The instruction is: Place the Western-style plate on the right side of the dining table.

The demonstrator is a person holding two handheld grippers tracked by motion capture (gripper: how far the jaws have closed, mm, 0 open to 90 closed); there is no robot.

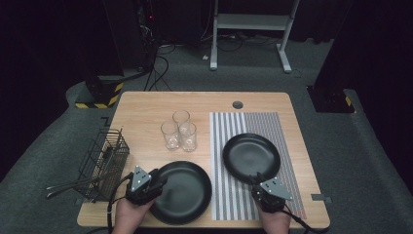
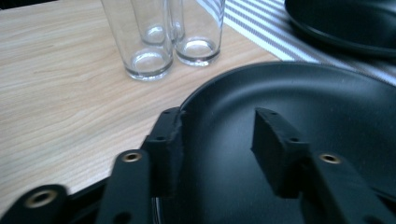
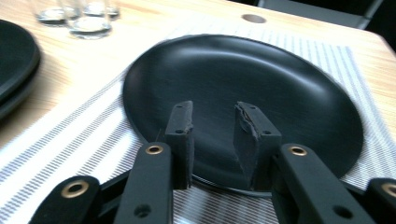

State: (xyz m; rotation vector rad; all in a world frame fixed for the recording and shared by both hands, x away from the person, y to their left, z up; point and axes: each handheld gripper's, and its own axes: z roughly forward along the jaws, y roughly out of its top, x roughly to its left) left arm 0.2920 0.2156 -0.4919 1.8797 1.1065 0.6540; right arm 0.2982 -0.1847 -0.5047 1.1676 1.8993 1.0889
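Two black plates, one at each gripper.
High view: left gripper (image 1: 157, 183) over bare-surface plate (image 1: 187, 195), right gripper (image 1: 257, 181) at placemat plate (image 1: 251, 155). Left gripper view: fingers (image 2: 168, 140) spread astride the rim, apparently letting go. Right gripper view: fingers (image 3: 181, 128) parted above the rim, matte, round, shallow.

We recorded a wooden table (image 1: 146, 105) with a round grommet hole (image 1: 237, 105), standing on grey carpet (image 1: 341, 146). Behind it stood a white desk frame (image 1: 251, 22) on two legs. Black cables (image 1: 158, 73) trailed across the floor from a dark rack (image 1: 146, 29). A yellow-and-black striped base (image 1: 100, 95) sat at left, a black base (image 1: 331, 100) at right. We found the surroundings dark.
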